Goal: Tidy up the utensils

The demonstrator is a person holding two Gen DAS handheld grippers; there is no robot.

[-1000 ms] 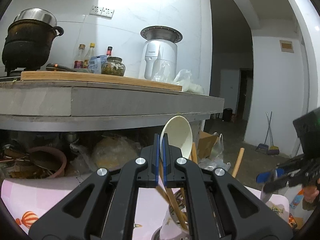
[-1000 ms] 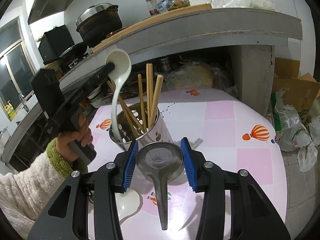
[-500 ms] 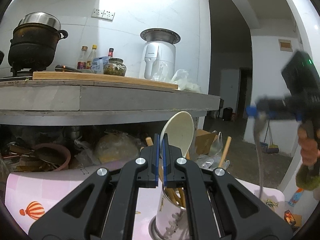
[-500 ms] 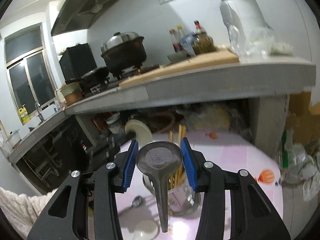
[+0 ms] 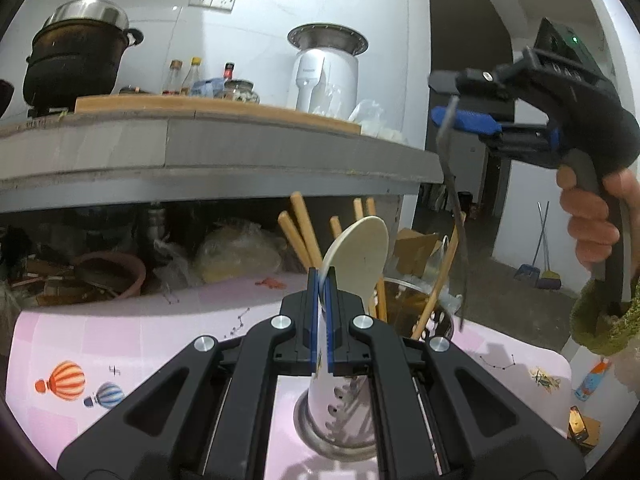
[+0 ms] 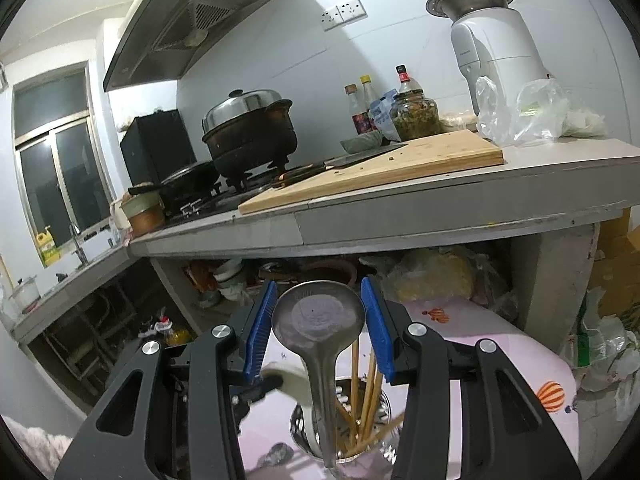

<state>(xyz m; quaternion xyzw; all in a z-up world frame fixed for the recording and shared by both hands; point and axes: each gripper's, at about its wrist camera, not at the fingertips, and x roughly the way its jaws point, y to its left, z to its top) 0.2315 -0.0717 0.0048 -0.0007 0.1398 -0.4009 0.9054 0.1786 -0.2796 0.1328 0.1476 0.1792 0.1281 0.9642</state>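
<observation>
The left gripper (image 5: pixel 320 304) is clamped on a white spoon (image 5: pixel 358 256) over the holder (image 5: pixel 340 412). The right gripper (image 6: pixel 318 328), half open, grips a steel ladle (image 6: pixel 318 320) by its bowl above the chopsticks (image 6: pixel 370 392).

spoons (image 5: pixel 357 256): 2; holders (image 5: pixel 340 412): 1; bottles (image 6: pixel 362 106): 3; pots (image 6: pixel 250 132): 1

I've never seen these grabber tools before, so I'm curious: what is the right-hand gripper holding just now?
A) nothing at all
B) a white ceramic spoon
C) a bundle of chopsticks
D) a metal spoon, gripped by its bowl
D: the right gripper has its blue pads on either side of the metal spoon bowl, handle hanging down toward the utensil holder that holds the chopsticks.
</observation>
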